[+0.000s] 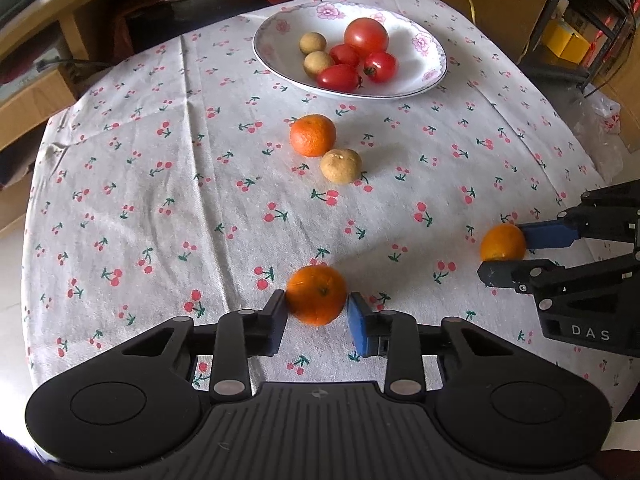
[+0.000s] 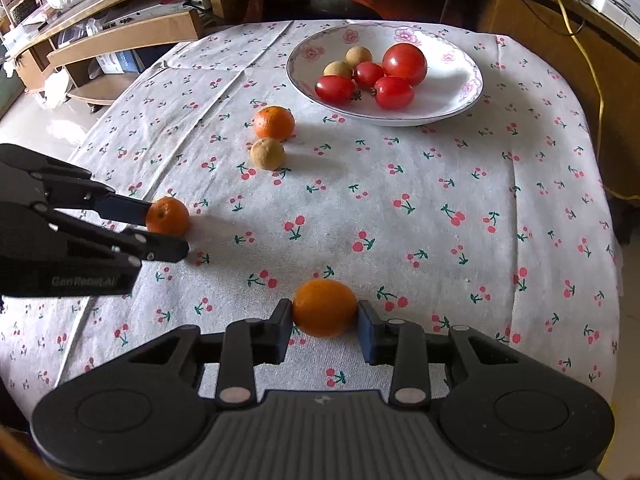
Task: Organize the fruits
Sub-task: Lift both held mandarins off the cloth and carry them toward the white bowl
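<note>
My left gripper (image 1: 316, 312) is shut on an orange mandarin (image 1: 317, 294) just above the cherry-print tablecloth; it also shows in the right wrist view (image 2: 168, 216). My right gripper (image 2: 325, 318) is shut on a second mandarin (image 2: 325, 308), which also shows in the left wrist view (image 1: 502, 242). A third mandarin (image 1: 313, 135) and a tan longan (image 1: 341, 165) lie side by side mid-table. A white floral plate (image 1: 424, 76) at the far side holds several red tomatoes (image 1: 366, 36) and two longans (image 1: 313, 43).
The round table is covered by a white cherry-print cloth (image 1: 160, 208). Wooden shelving (image 2: 120, 36) and cardboard boxes stand beyond the far edge. A yellow cable (image 2: 592, 80) hangs at the right.
</note>
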